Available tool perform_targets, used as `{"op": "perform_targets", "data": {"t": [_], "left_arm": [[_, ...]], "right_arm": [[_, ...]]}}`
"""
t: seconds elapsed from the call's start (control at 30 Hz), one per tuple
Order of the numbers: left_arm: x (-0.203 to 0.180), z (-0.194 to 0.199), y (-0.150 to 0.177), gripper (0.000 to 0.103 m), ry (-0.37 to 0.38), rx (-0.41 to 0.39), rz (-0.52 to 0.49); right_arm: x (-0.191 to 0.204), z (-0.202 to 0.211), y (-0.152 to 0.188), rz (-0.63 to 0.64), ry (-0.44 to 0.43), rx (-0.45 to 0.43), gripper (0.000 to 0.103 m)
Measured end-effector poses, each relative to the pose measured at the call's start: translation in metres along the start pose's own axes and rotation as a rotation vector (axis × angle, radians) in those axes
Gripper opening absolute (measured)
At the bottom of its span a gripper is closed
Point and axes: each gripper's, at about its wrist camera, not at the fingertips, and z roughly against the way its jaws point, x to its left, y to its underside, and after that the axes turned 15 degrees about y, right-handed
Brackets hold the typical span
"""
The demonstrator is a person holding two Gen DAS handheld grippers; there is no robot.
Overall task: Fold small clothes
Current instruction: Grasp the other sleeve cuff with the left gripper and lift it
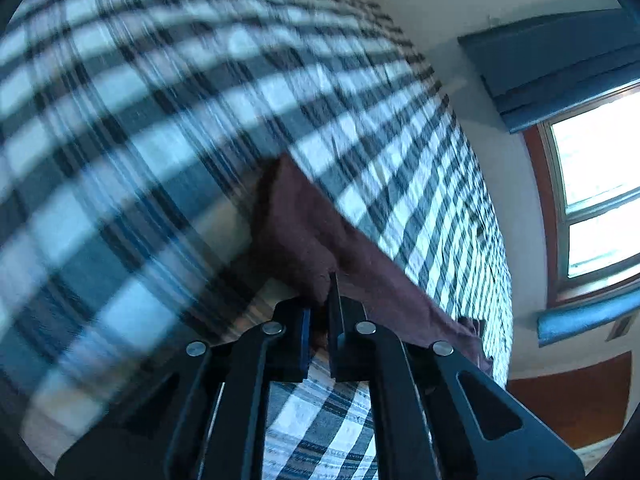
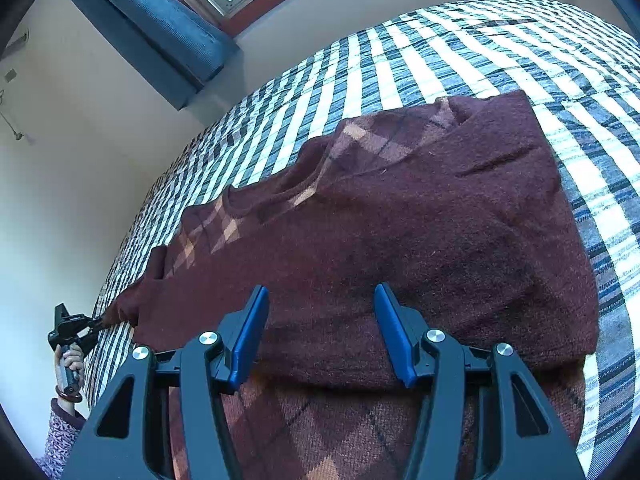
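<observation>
A maroon sweater point(image 2: 420, 220) with a pale argyle front lies partly folded on a blue-and-white plaid bedspread point(image 2: 400, 60). My right gripper point(image 2: 320, 320) hovers open and empty over its near part, blue pads wide apart. My left gripper point(image 1: 320, 312) is shut on a maroon sleeve end point(image 1: 304, 232) and holds it stretched over the bedspread point(image 1: 160, 120). In the right wrist view the left gripper point(image 2: 94, 322) shows at the far left, pinching the sleeve tip at the bed's edge.
A window with a wooden frame point(image 1: 592, 184) and blue blinds point(image 1: 560, 64) is on the white wall beside the bed. The window's blue roll point(image 2: 160, 28) shows at the top left of the right wrist view. A wooden floor point(image 1: 572, 400) lies below.
</observation>
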Motion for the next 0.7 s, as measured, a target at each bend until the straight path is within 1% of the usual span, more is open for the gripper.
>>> {"op": "perform_targets", "data": {"t": [0.07, 0.1, 0.17, 0.23, 0.37, 0.47, 0.53, 0.6, 0.7], "left_arm": [[-0.005, 0.018, -0.006, 0.005, -0.046, -0.048, -0.024], [-0.007, 0.026, -0.008, 0.005, -0.054, -0.068, -0.037], [-0.01, 0.038, -0.012, 0.005, -0.074, -0.092, -0.054], [-0.014, 0.047, -0.016, 0.005, -0.109, -0.113, -0.071], [-0.019, 0.072, -0.018, 0.005, -0.123, -0.162, -0.071], [-0.03, 0.089, -0.013, 0.005, -0.134, -0.183, -0.099], [-0.045, 0.097, -0.004, 0.005, -0.135, -0.182, -0.135], [-0.073, 0.102, 0.008, 0.005, -0.143, -0.183, -0.206], [-0.12, 0.104, 0.025, 0.005, -0.105, -0.177, -0.295]], "right_arm": [[0.0, 0.0, 0.0, -0.002, -0.003, -0.001, 0.055], [-0.001, 0.0, 0.0, -0.003, -0.004, -0.001, 0.055], [0.0, 0.0, 0.0, -0.003, -0.004, -0.002, 0.055], [0.0, 0.0, 0.0, -0.004, -0.004, -0.002, 0.055], [0.0, -0.001, 0.0, -0.007, -0.007, -0.003, 0.055], [0.0, -0.001, 0.001, -0.012, -0.013, -0.004, 0.055], [-0.001, -0.001, 0.001, -0.015, -0.017, -0.003, 0.055], [-0.001, 0.0, 0.001, -0.016, -0.019, -0.006, 0.055], [0.001, 0.004, 0.001, -0.013, -0.008, -0.014, 0.055]]}}
